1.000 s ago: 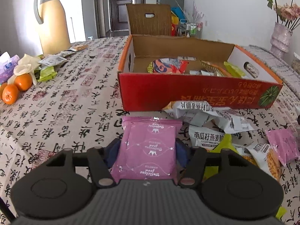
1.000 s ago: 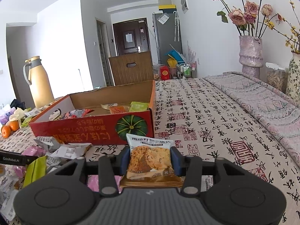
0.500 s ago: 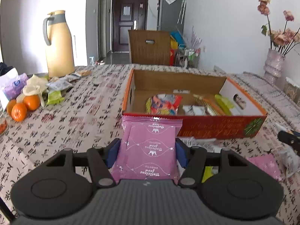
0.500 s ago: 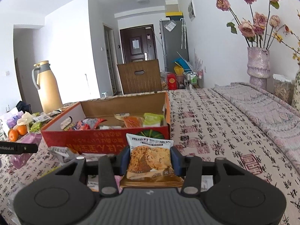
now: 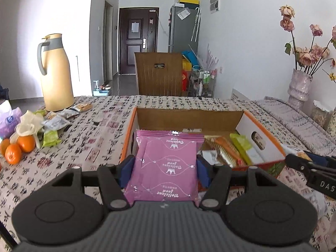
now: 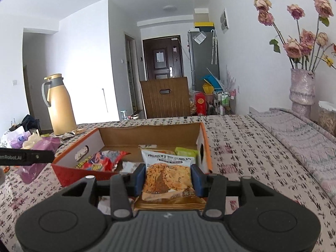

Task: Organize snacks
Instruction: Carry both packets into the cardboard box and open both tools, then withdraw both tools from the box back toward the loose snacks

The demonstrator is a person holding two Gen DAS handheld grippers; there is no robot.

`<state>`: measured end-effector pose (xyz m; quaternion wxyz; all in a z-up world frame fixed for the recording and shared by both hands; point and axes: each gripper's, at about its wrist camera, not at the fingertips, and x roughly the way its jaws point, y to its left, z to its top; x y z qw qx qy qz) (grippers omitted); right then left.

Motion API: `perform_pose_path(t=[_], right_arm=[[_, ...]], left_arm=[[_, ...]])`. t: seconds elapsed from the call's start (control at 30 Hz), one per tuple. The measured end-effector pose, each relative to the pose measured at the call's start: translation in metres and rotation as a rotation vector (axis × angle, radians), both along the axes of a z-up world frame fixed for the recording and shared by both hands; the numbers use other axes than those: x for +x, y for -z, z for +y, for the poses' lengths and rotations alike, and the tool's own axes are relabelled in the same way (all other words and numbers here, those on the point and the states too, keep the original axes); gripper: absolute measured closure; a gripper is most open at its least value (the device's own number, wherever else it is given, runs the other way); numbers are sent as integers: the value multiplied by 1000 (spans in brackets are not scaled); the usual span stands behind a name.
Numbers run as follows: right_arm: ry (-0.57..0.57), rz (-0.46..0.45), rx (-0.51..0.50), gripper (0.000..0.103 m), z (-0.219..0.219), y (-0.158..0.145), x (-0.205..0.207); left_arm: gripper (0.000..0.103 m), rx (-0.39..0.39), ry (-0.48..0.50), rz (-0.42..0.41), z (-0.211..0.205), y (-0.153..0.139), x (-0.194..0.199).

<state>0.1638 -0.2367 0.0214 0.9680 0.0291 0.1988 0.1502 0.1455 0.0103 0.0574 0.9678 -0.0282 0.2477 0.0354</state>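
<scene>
Carrying both snacks to the box: left gripper clamps the pink packet, right gripper clamps the oat crisp packet, each poised just above the box's near wall. Next, likely: ease forward over the opening, then release.

Cardboard box is open on top so there's room to drop in, though snack packets already crowd its floor.
</scene>
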Motion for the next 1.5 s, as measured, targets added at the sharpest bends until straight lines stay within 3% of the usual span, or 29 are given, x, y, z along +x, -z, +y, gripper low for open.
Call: perform_pose_path(t=[0.5,0.73,1.07,1.1,1.17,1.27,1.3,1.33,1.4,1.5], right_arm=[[-34,4,-45,58,33,-4,63],[-31,29,-54,58,44,10,95],[-47,65,-37,55,40,27,106],[-46,68,-38,53,41,27,105],[-40,65,-32,50,38,26,104],[-27,54,-23,21,35,25,102],[-20,49,-21,11,35,25,101],[-16,46,-19,8,34,25,101],[-9,45,-10,0,32,25,101],[-4,45,-6,0,31,25,102]], left_arm=[[40,35,17,-10,-16,-9,62],[40,14,11,24,-12,12,91],[40,-19,42,61,-5,35,104],[39,-23,38,52,-4,34,102],[24,-31,31,26,-3,31,98],[14,-23,21,-3,-4,27,94],[6,-25,20,-7,-4,27,94],[1,-23,12,-14,-4,26,93],[0,-21,4,-27,-3,25,91],[0,-28,-3,-24,-3,24,91]])
